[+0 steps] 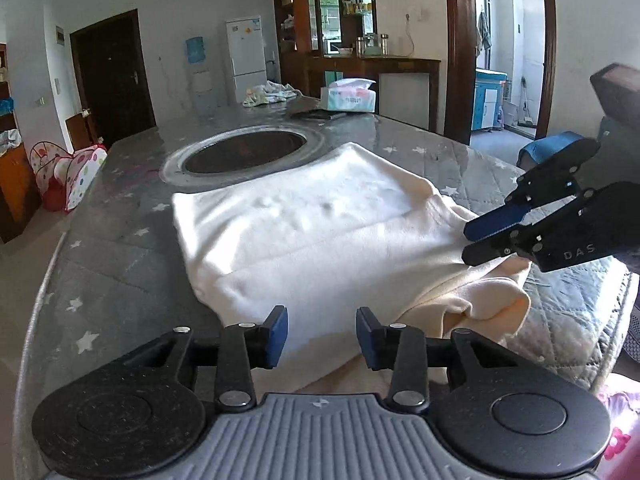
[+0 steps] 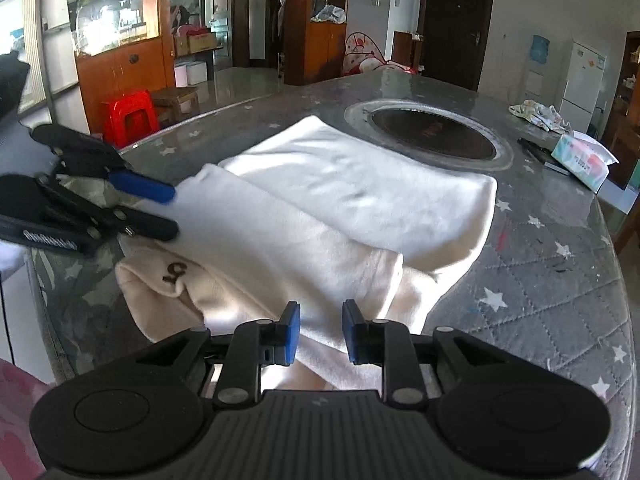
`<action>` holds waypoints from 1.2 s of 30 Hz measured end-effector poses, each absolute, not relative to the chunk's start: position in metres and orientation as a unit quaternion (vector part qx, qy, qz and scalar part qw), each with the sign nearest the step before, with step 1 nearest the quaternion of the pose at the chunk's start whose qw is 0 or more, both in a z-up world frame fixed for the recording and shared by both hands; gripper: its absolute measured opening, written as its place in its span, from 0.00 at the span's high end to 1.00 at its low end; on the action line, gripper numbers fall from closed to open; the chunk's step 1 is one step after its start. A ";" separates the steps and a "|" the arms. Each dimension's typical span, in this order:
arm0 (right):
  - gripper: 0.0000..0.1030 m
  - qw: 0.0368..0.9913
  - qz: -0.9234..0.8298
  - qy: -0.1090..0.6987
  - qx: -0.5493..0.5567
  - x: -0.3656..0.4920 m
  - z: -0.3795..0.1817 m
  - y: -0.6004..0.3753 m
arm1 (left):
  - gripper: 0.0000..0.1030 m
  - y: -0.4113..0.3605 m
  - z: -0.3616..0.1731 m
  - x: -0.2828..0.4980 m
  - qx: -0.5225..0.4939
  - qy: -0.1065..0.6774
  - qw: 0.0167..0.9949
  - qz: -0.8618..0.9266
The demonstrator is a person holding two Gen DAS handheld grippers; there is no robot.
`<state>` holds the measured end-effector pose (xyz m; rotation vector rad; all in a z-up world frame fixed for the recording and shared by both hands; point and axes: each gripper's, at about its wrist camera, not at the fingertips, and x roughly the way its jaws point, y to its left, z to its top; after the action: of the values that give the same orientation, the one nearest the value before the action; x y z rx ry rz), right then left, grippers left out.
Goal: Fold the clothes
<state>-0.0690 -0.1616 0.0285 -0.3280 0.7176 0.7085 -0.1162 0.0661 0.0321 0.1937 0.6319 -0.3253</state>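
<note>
the cream garment (image 1: 304, 236), part-folded mid-frame on the worktop (image 1: 120, 248), looks soft, light and floppy, best pinched at its loose near corners, with the left claw (image 1: 322, 336) and right claw (image 2: 318, 332) both spread, holding nothing.

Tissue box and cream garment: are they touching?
Apart. The right wrist view shows grey table cover between the tissue box and the cream garment.
</note>
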 end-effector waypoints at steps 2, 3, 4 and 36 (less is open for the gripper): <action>0.78 0.863 0.338 0.341 -0.159 -0.071 0.028 -0.163 | 0.60 0.070 0.034 -0.125 0.102 0.309 0.932 -0.161; 0.78 0.863 0.339 0.340 -0.160 -0.072 0.028 -0.163 | 0.60 0.071 0.034 -0.130 0.109 0.311 0.930 -0.165; 0.78 0.863 0.339 0.339 -0.159 -0.073 0.029 -0.163 | 0.60 0.071 0.034 -0.135 0.117 0.311 0.928 -0.168; 0.40 0.835 0.380 0.282 -0.281 -0.127 0.034 -0.174 | 0.92 0.050 0.044 -0.119 0.159 0.237 0.930 -0.230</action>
<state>-0.1266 -0.1736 0.0340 -0.5961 0.5972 0.8042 -0.1189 0.0503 0.0440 0.3251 0.4855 -0.4711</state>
